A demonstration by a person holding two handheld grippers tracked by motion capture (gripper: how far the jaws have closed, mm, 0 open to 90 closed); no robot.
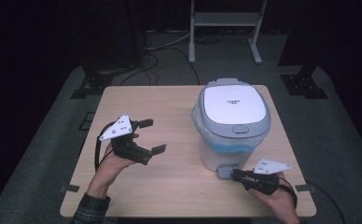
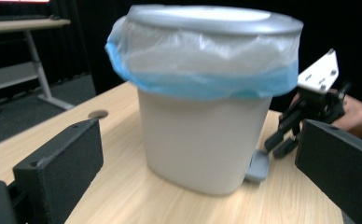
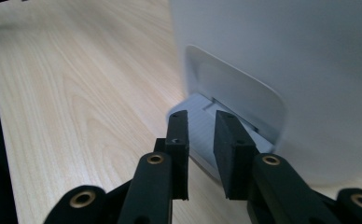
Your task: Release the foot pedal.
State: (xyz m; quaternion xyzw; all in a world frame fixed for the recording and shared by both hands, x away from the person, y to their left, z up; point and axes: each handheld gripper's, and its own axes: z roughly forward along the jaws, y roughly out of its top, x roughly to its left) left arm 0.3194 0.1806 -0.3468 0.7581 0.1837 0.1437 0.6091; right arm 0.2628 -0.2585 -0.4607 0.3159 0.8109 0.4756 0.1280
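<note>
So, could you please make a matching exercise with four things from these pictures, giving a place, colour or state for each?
Things:
1. bin lid
2. bin liner
3. left tongs
4. right tongs

Descriptions:
A. blue edge, folded over the bin's rim
B. jaws wide apart, nothing between them
C. shut, white panel in a grey frame
D. jaws a little apart, at the grey pedal

Pairs: 1-C, 2-A, 3-B, 4-D

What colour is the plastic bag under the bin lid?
The bag is light blue and see-through, clearest in the left gripper view.
</note>
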